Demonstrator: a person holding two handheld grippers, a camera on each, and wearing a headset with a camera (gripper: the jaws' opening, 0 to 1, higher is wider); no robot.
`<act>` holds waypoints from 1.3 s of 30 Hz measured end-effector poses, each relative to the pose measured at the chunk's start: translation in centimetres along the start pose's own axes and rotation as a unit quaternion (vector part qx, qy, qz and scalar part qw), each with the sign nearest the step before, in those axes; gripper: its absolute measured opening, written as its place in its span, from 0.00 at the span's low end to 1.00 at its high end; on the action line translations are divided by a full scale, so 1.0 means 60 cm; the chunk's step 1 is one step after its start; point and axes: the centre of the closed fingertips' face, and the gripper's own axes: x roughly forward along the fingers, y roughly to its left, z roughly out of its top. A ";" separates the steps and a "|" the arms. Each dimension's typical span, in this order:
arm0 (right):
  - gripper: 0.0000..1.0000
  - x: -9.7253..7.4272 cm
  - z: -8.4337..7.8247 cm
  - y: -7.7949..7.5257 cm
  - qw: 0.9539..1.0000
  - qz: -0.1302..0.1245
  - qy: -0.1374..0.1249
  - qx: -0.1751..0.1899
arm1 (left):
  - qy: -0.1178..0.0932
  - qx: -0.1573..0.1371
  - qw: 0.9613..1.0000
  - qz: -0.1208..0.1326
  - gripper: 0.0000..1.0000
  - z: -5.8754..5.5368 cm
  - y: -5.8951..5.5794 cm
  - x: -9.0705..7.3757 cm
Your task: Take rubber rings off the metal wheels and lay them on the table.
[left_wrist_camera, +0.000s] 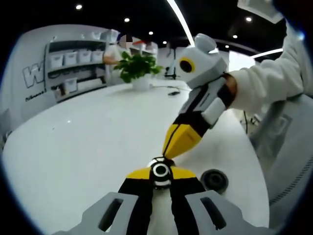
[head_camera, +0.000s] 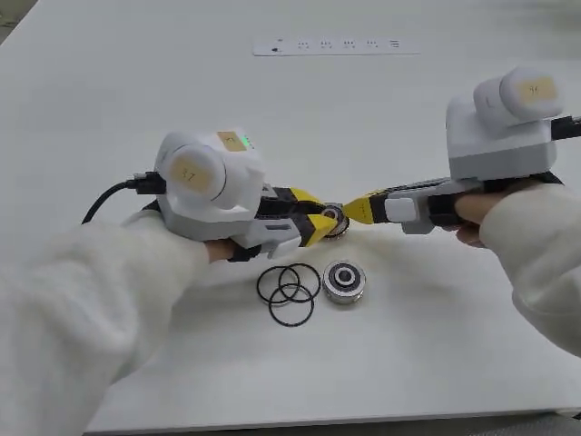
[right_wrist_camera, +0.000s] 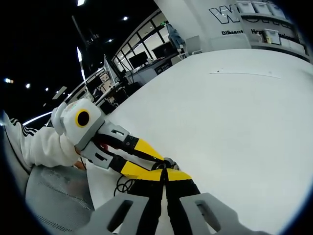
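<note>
My left gripper [head_camera: 329, 223] is shut on a small metal wheel [head_camera: 336, 221] and holds it just above the white table [head_camera: 136, 91]. In the left gripper view the wheel [left_wrist_camera: 160, 170] sits between the yellow tips of that gripper [left_wrist_camera: 160, 178]. My right gripper [head_camera: 349, 213] comes in from the right, shut, with its tips against the wheel's rim. Whether they pinch a ring there I cannot tell. The right gripper view shows its jaws [right_wrist_camera: 165, 172] closed at the wheel [right_wrist_camera: 169, 162]. Three black rubber rings [head_camera: 289, 292] lie overlapping on the table below. A second wheel [head_camera: 344, 282] lies beside them.
A white power strip [head_camera: 336, 45] lies at the table's far edge. A black cable [head_camera: 109, 193] trails left from the left gripper. The second wheel [left_wrist_camera: 214, 180] lies on the table right of the left jaws. White sleeves cover both arms.
</note>
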 end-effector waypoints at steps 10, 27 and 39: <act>0.00 0.005 0.034 0.040 0.997 0.057 -0.050 0.000 | 0.003 0.016 1.000 -0.004 0.13 0.000 -0.010 0.003; 0.00 -0.002 0.000 0.001 1.000 0.005 -0.003 0.015 | 0.013 0.007 1.000 0.003 0.14 0.000 -0.012 -0.001; 0.00 -0.005 0.008 0.001 1.000 0.002 -0.010 0.014 | 0.009 0.004 1.000 0.002 0.26 0.017 -0.006 -0.014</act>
